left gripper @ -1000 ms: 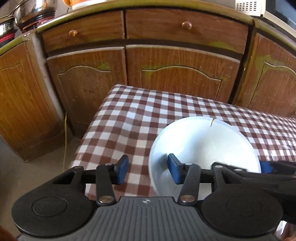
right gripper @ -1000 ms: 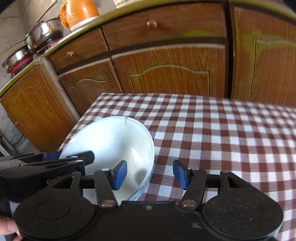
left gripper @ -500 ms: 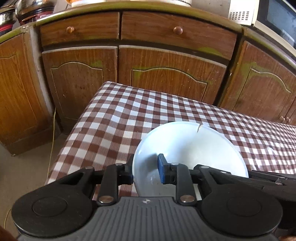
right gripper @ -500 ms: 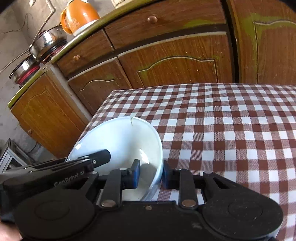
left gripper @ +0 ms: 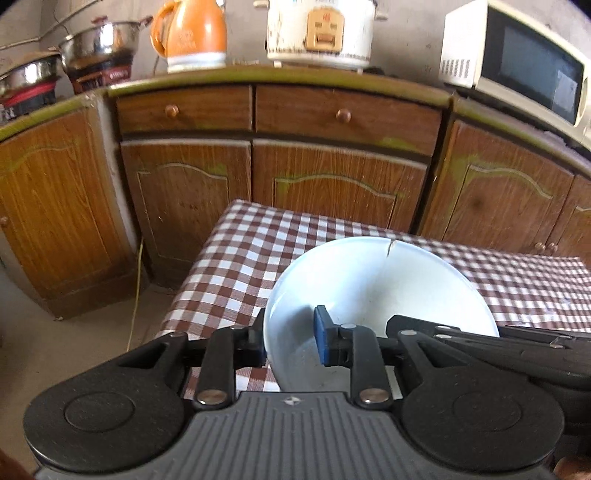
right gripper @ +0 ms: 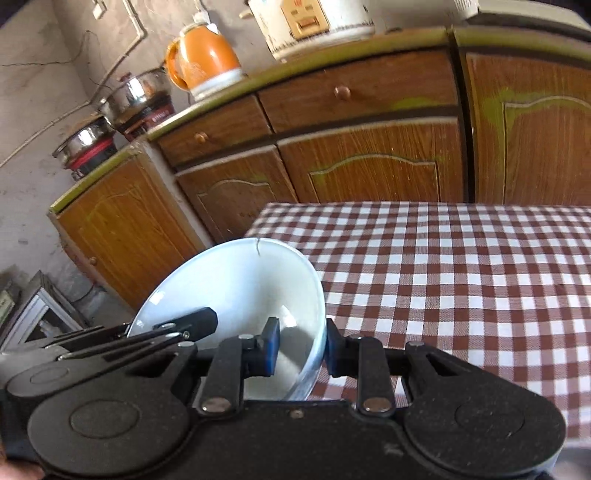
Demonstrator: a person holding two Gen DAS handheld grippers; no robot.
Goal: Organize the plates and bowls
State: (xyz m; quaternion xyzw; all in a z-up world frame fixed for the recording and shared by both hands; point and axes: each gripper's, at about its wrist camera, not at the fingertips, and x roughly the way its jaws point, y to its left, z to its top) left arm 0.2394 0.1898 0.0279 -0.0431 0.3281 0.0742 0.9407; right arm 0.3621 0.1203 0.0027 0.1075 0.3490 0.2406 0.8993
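A white bowl (left gripper: 380, 284) is pinched at its rim by both grippers and is seen above the checked surface (left gripper: 236, 258). The left gripper (left gripper: 291, 341) is closed on the bowl's left wall, one blue pad inside and the other pad outside. The right gripper (right gripper: 301, 347) is closed on the bowl's right wall in the same way, one pad inside, one outside. The bowl is tilted, with its open side facing the cameras. A short dark crack is noted at the far rim. Whether the base touches the surface cannot be told. Wooden cabinets (left gripper: 332, 184) stand beyond the surface; an orange kettle (left gripper: 192, 33), a rice cooker (left gripper: 321, 29), a microwave (left gripper: 517, 66) and steel pots (left gripper: 99, 44) are noted on top.
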